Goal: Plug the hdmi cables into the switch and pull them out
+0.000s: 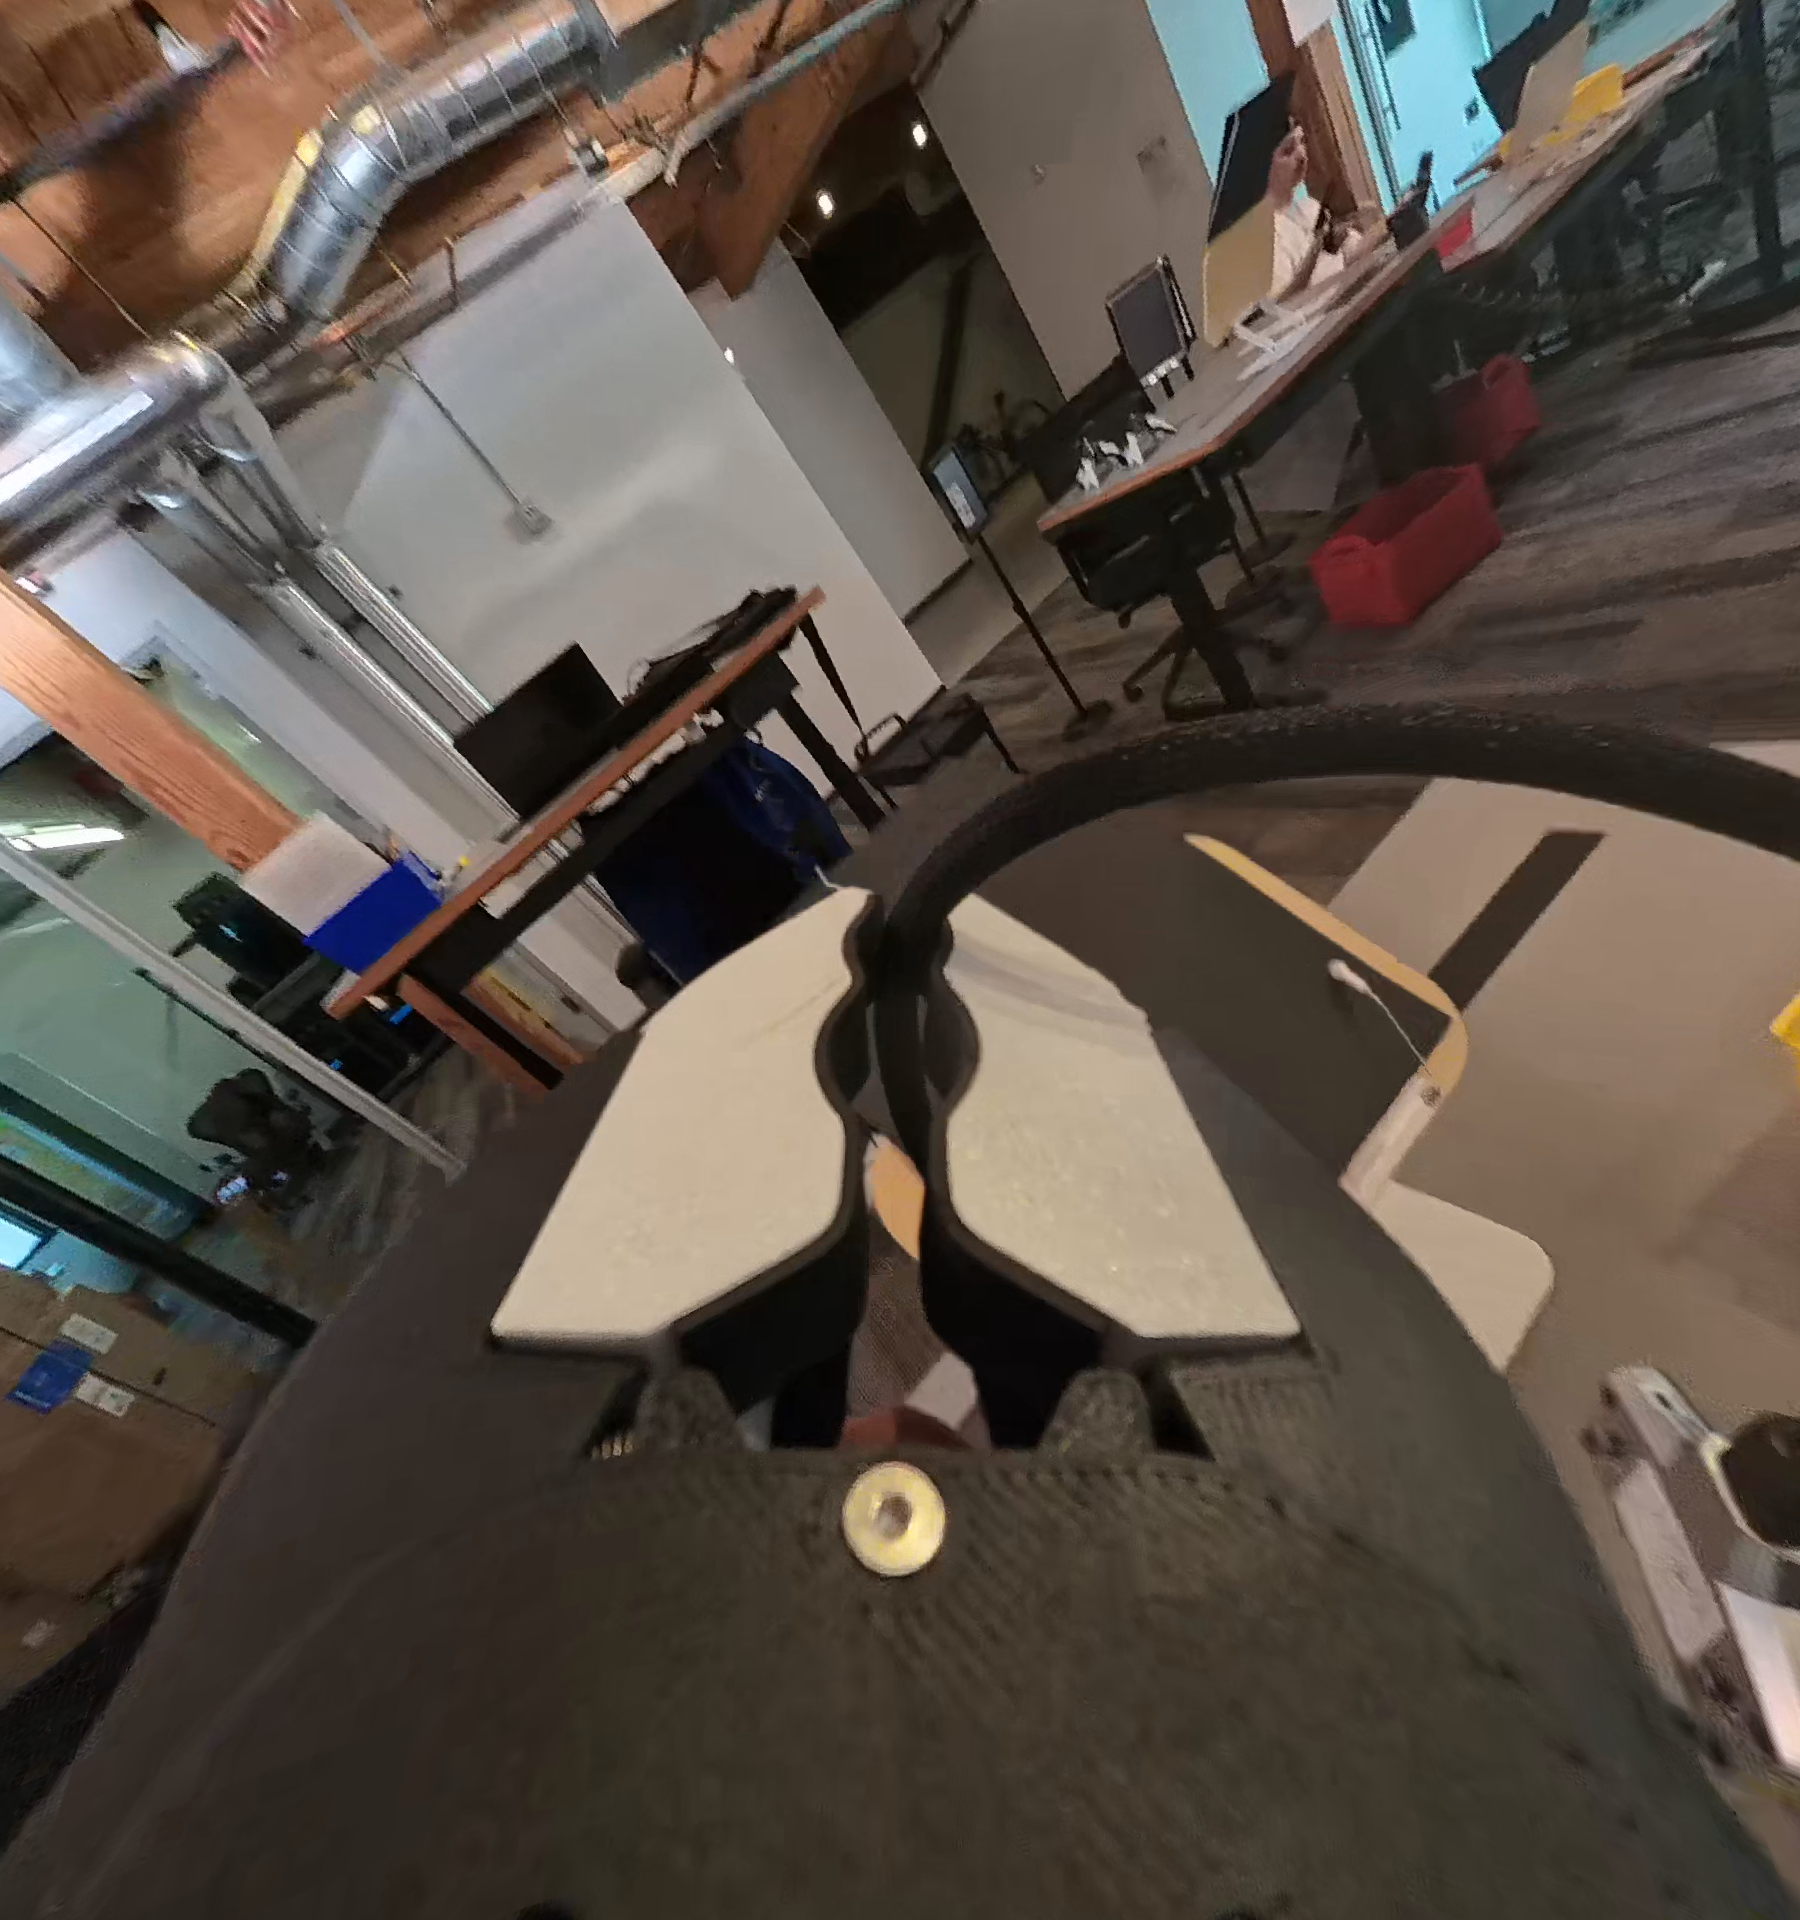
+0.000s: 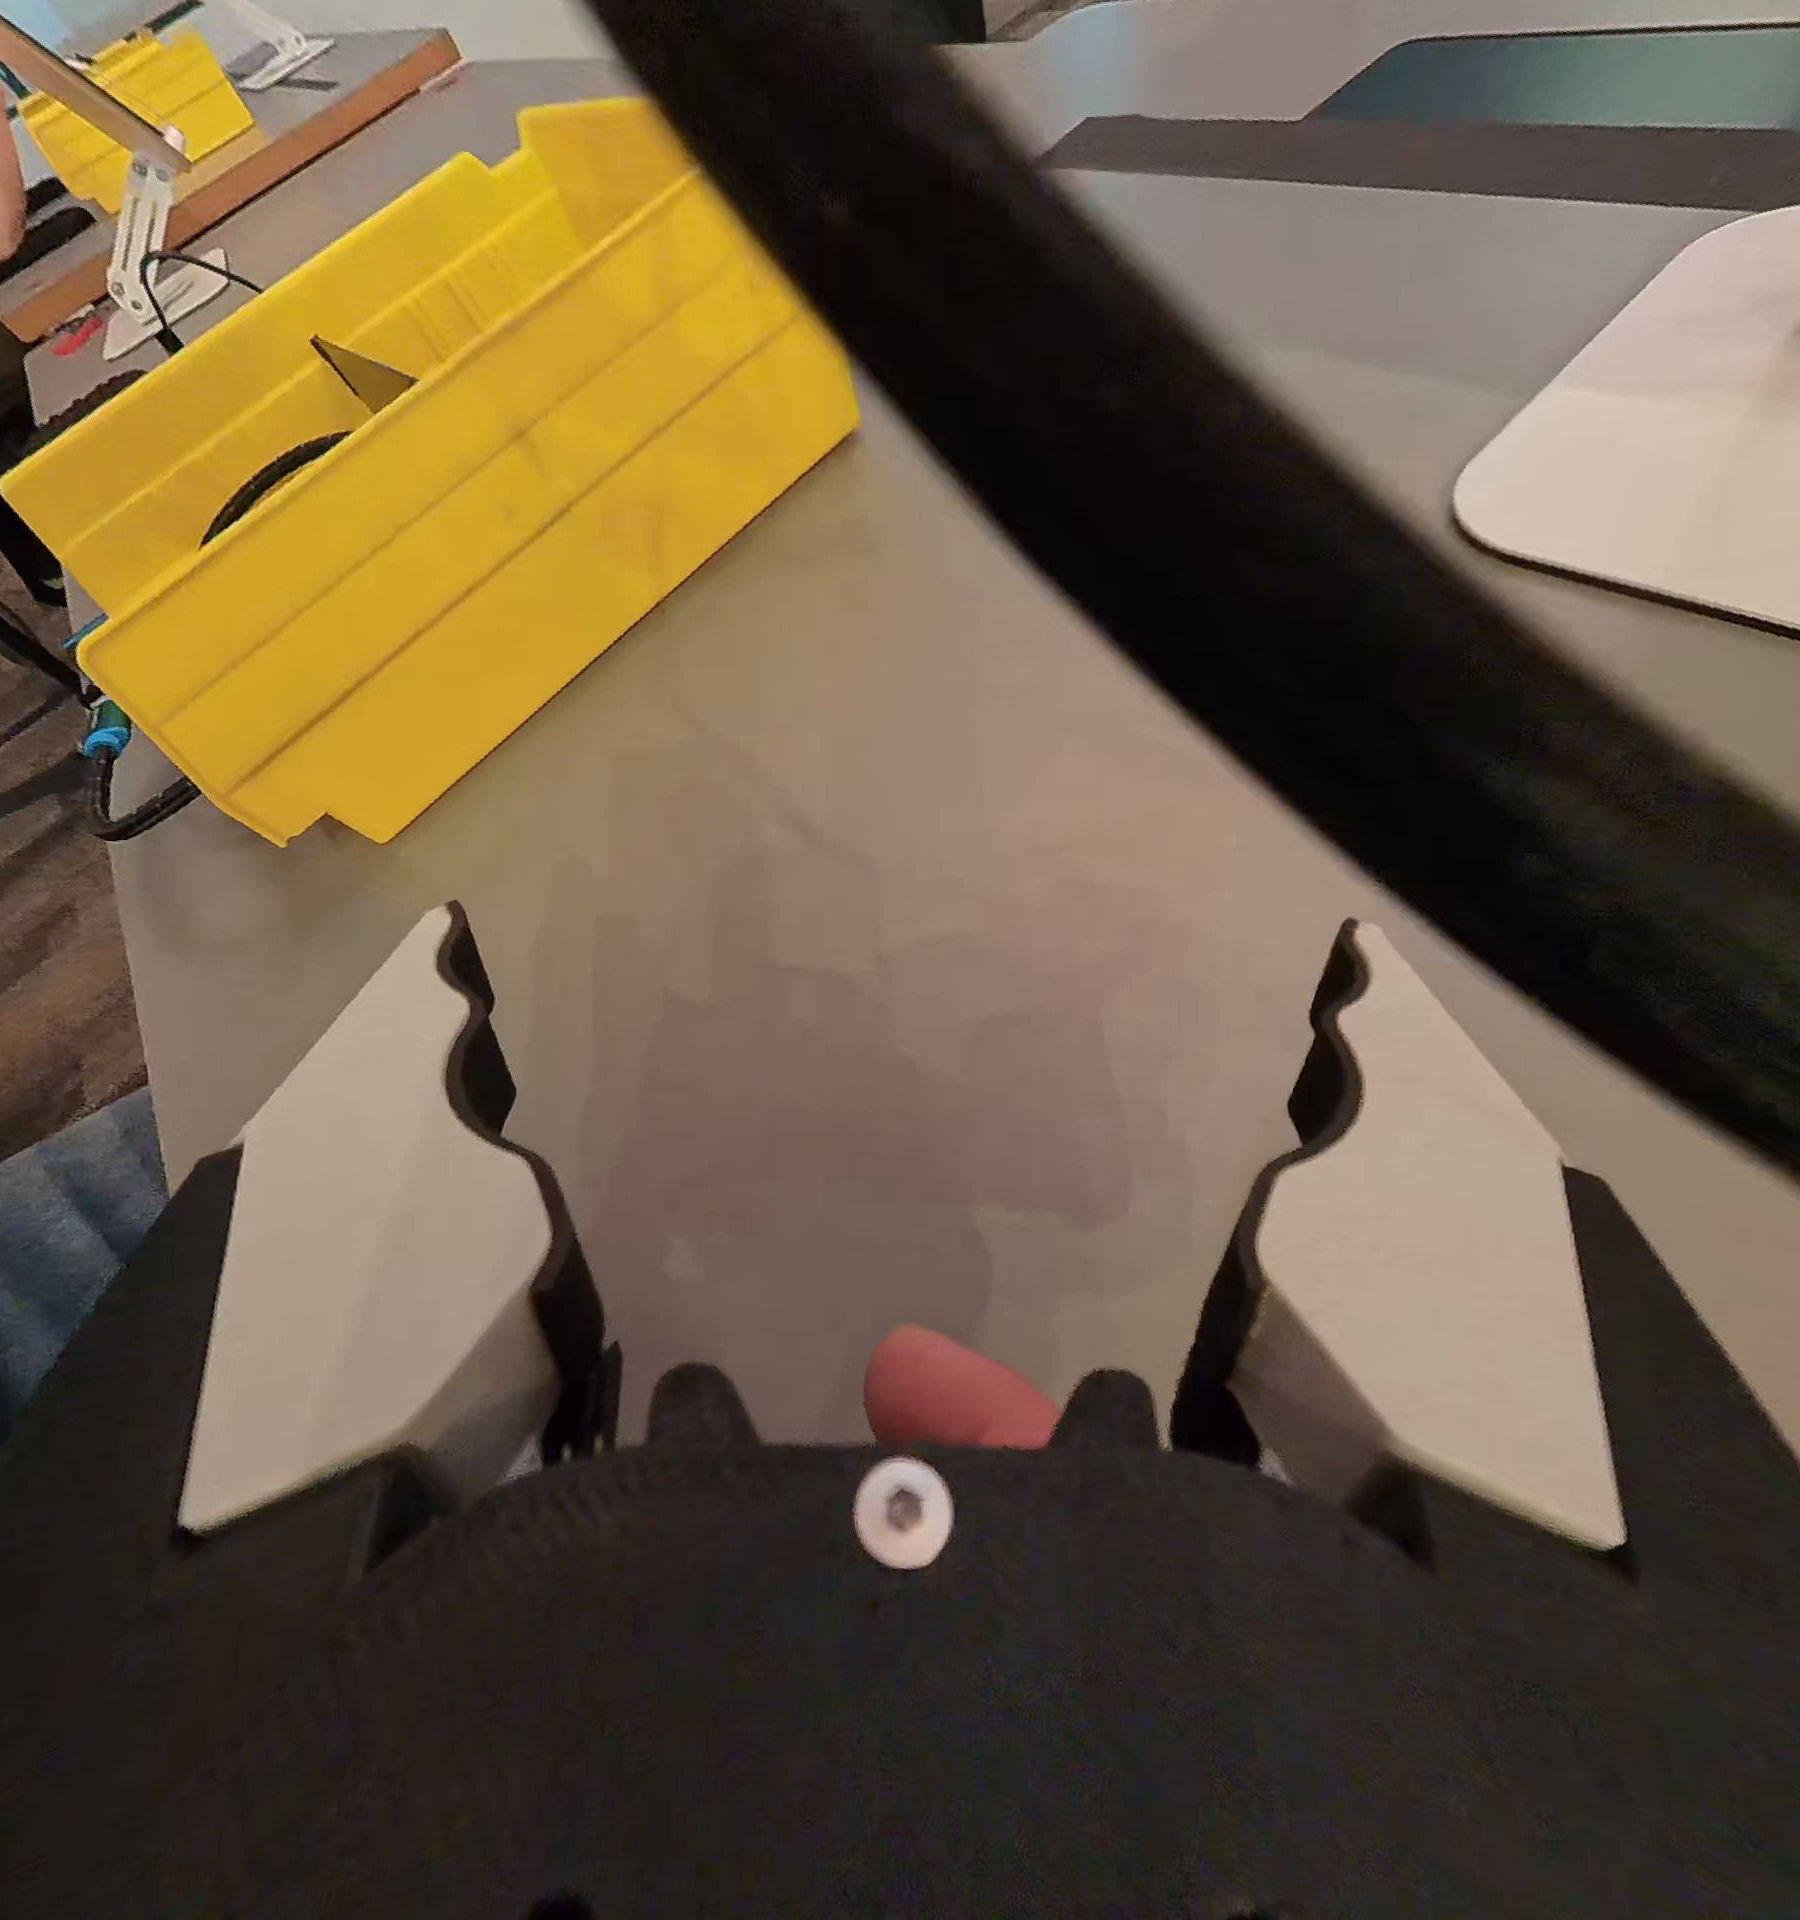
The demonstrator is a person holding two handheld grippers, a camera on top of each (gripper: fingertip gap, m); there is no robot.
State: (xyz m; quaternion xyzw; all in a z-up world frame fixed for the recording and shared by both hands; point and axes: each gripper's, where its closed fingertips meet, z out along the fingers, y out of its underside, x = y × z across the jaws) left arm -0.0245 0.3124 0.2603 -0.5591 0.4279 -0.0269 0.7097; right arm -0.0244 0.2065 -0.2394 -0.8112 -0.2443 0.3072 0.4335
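Observation:
My left gripper (image 1: 901,966) is shut on a black braided HDMI cable (image 1: 1291,743). The cable runs up between the jaws, then arcs right across the left wrist view. The gripper is raised and tilted, pointing out over the room. My right gripper (image 2: 901,956) is open and empty, held above the grey table (image 2: 771,831). The same black cable (image 2: 1135,488) crosses the right wrist view diagonally, close to the camera and blurred, from top centre to the right edge. No switch and no cable plug show in either view.
A yellow plastic bin (image 2: 439,488) lies on the table to the left, with a dark cable coil inside. A white monitor base (image 2: 1685,436) stands at the right. The table's left edge drops to carpet. Desks, chairs and red bins (image 1: 1405,545) stand farther off. My right fingertips sit around 50 cm from my left ones.

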